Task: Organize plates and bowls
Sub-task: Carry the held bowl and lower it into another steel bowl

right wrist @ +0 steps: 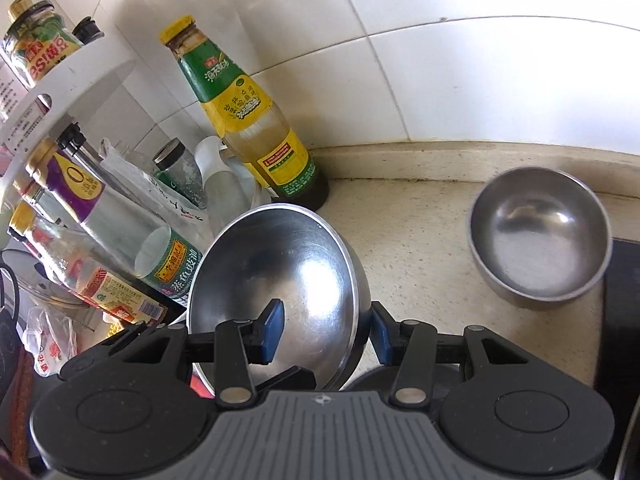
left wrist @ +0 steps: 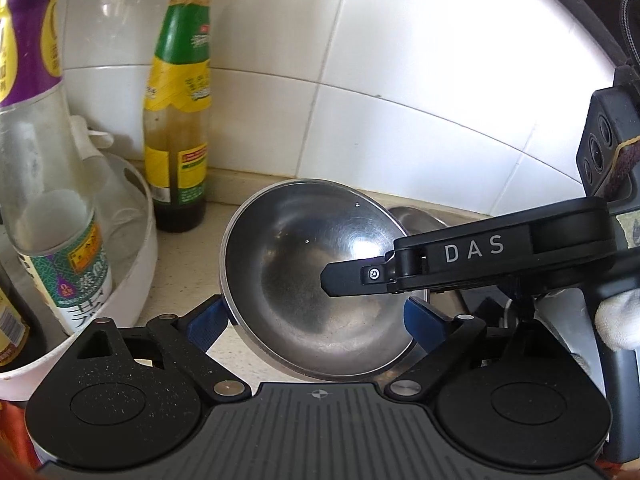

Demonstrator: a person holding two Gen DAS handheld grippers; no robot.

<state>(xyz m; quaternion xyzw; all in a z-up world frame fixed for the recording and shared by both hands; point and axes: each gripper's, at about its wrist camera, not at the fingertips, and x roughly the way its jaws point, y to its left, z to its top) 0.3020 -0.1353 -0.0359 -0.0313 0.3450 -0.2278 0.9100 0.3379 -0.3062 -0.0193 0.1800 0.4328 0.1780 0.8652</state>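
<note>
Grip matters: right gripper (right wrist: 324,330) clamps the tilted steel bowl's (right wrist: 276,284) rim; left gripper (left wrist: 316,320), jaws apart, should steady it toward the smaller bowl (right wrist: 540,236) near the counter's (right wrist: 420,248) back edge.

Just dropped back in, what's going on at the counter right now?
The right gripper has its jaws clamped over the rim of a steel bowl, holding it tilted above the counter. The left gripper sits open around the same bowl. A second steel bowl rests alone near the tiled wall.

Two round silver steel bowls (right wrist: 276,280) (right wrist: 540,236) on speckled cream stone counter (right wrist: 420,248). Glass sauce bottle (right wrist: 244,120): green-and-yellow label, yellow cap. Wall tiles (right wrist: 500,80) white.
</note>
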